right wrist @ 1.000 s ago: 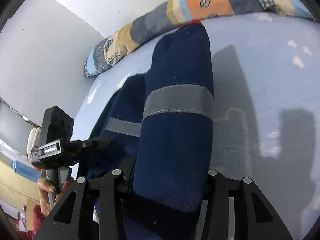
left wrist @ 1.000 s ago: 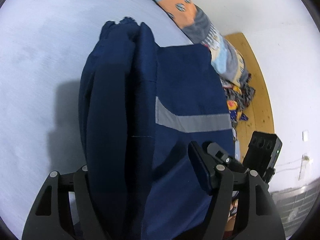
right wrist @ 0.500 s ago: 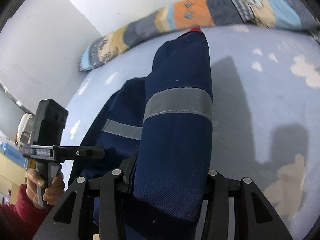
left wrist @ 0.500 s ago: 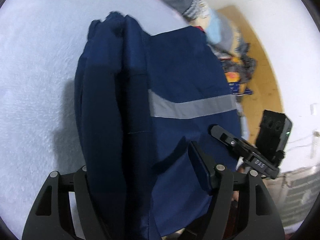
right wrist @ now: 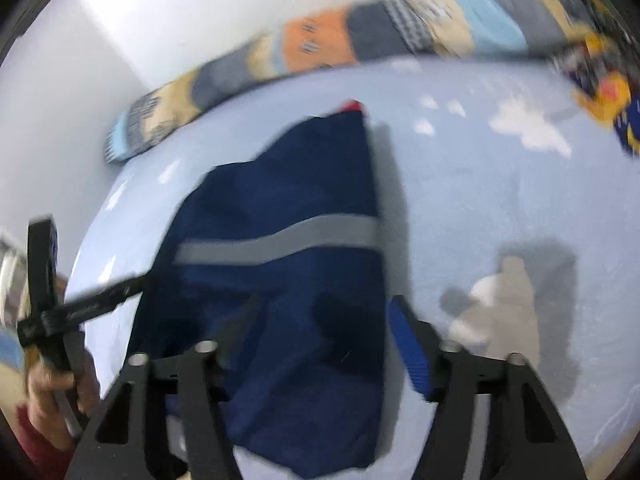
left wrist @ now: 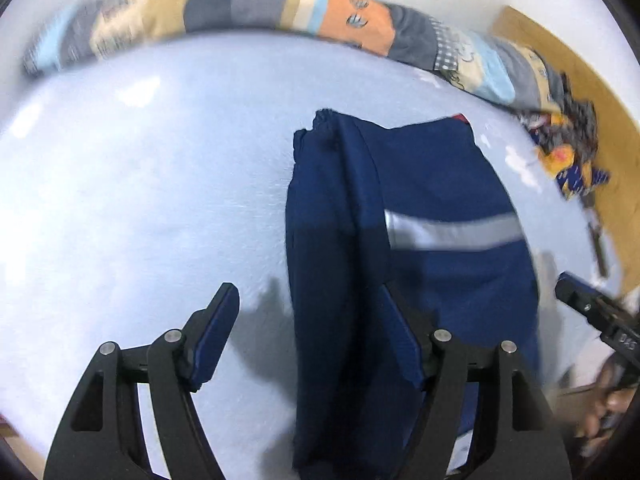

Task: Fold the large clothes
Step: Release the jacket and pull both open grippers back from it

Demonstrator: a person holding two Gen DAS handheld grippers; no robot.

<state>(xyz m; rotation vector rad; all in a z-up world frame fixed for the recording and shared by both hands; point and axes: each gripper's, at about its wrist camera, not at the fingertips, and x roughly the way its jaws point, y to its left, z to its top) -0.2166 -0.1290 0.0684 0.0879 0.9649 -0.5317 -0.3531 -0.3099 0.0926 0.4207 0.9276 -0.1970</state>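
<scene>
A navy garment (left wrist: pixel 420 264) with a grey reflective stripe (left wrist: pixel 452 232) lies folded on a pale blue bed sheet (left wrist: pixel 140 200). My left gripper (left wrist: pixel 308 312) is open; the garment's left edge lies between its fingers, not pinched. In the right wrist view the same garment (right wrist: pixel 280 264) lies flat, and my right gripper (right wrist: pixel 324 320) is open above its near end, released. The left gripper shows at the left of the right wrist view (right wrist: pixel 80 308); the right gripper shows at the right edge of the left wrist view (left wrist: pixel 596 316).
A patchwork quilt roll (left wrist: pixel 320 12) lies along the far edge of the bed against a white wall. A heap of colourful clothes (left wrist: pixel 568 148) sits at the far right near a wooden headboard (left wrist: pixel 580 80). Bare sheet (right wrist: pixel 500 200) lies right of the garment.
Both grippers were shut on the hanging garment; now both are open and the garment lies on the bed. Both cameras have swung and pulled back.
</scene>
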